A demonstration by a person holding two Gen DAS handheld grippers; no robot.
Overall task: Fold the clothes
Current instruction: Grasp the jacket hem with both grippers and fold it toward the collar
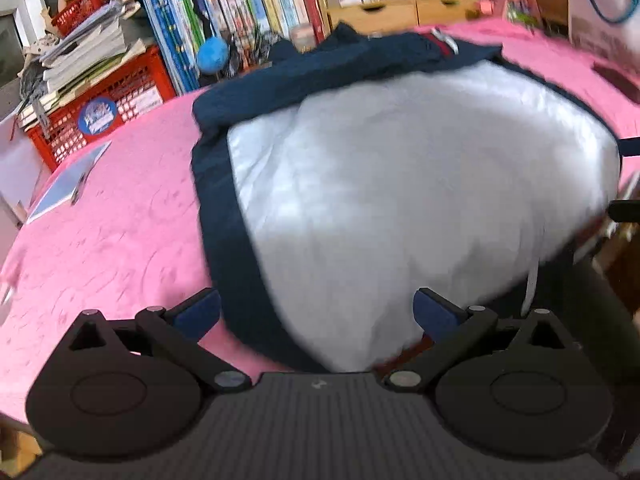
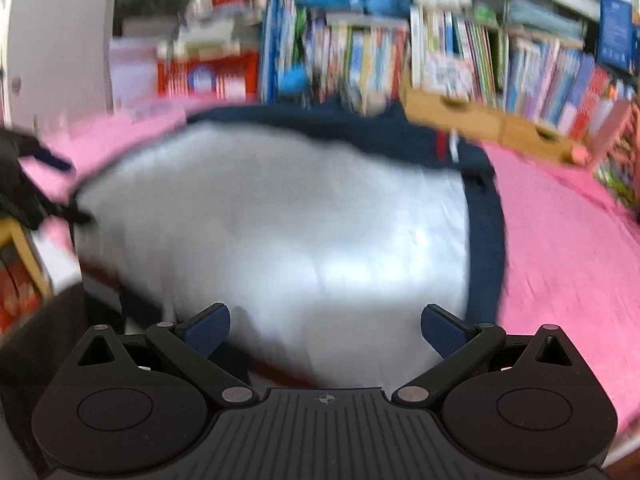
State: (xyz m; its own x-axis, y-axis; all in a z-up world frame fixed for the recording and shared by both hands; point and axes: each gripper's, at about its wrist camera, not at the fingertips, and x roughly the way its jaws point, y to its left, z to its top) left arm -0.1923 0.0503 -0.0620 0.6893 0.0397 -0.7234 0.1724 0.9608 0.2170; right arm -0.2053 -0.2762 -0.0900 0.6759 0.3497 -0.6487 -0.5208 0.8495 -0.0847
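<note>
A navy garment with a pale silver-white lining (image 1: 400, 184) lies spread lining-up on the pink table cover (image 1: 120, 216). Its navy edge runs down the left side, and a red and white stripe detail (image 1: 440, 46) sits at the far end. My left gripper (image 1: 316, 312) is open above the garment's near left edge and holds nothing. In the right wrist view the same garment (image 2: 280, 216) fills the middle, blurred by motion. My right gripper (image 2: 326, 330) is open above its near edge and holds nothing. The left gripper (image 2: 24, 184) shows at the left edge.
A bookshelf full of books (image 1: 256, 8) stands behind the table. A red crate (image 1: 100, 112) under stacked papers sits at far left. A booklet (image 1: 68, 184) lies on the pink cover at left. Wooden drawers (image 2: 492, 120) stand at the back right.
</note>
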